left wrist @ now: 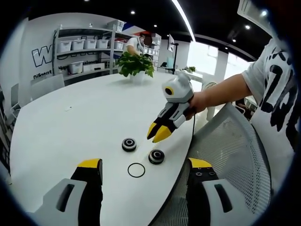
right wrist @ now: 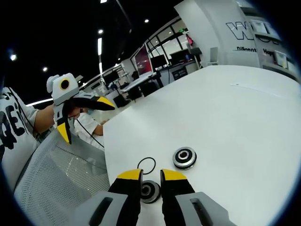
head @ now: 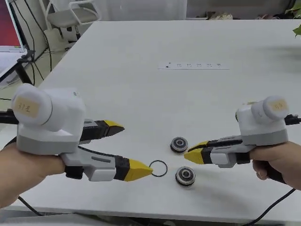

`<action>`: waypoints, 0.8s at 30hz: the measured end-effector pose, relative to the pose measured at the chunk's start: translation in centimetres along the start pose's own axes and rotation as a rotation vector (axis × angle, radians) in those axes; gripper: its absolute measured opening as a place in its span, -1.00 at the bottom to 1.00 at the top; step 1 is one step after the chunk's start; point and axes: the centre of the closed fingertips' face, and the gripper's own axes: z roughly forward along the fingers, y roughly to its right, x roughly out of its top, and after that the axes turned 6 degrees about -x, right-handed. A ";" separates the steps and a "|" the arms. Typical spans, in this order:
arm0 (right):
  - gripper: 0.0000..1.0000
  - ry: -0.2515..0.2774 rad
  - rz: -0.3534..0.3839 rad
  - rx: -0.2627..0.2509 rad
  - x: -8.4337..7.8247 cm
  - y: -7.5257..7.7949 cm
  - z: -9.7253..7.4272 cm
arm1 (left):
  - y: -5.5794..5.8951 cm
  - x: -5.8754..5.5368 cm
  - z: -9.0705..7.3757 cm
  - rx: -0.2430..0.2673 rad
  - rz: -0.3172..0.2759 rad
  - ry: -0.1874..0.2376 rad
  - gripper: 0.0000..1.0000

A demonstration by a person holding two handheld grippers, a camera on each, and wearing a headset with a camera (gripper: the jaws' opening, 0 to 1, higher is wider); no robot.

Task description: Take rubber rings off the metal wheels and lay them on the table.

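Two small metal wheels with dark outer bands lie on the white table [head: 141,80], one farther [head: 179,144] and one nearer [head: 185,176]. A loose black rubber ring [head: 158,168] lies flat just left of them. My left gripper [head: 129,148] hovers open, its lower tip beside the ring. My right gripper [head: 188,155] is shut and empty, its tips between the two wheels and above the table. In the left gripper view I see the ring [left wrist: 136,170], both wheels [left wrist: 129,144] [left wrist: 156,156] and the right gripper [left wrist: 157,134]. The right gripper view looks down on the nearer wheel [right wrist: 149,190].
A thin paper strip with printed marks [head: 194,66] lies farther back on the table. The table's front edge runs just below the wheels. A mesh chair [left wrist: 225,150] stands by that edge, a potted plant [left wrist: 136,63] at the far end.
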 end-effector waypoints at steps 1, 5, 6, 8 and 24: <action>-0.75 0.002 0.000 -0.001 0.0 0.0 -0.1 | 0.0 0.0 0.1 -0.002 0.001 -0.001 0.40; -0.71 0.003 -0.001 -0.006 -0.1 0.1 -0.3 | 0.0 0.2 0.4 -0.011 0.006 -0.006 0.40; -0.70 0.003 -0.002 -0.006 -0.1 0.1 -0.4 | 0.1 0.3 0.4 -0.015 0.007 -0.004 0.40; -0.70 0.002 -0.004 -0.007 -0.2 0.1 -0.5 | 0.1 0.4 0.6 -0.024 0.001 0.002 0.40; -0.64 -0.032 -0.034 -0.015 -1.8 -0.1 -1.0 | 0.5 0.9 2.4 -0.071 0.010 -0.009 0.34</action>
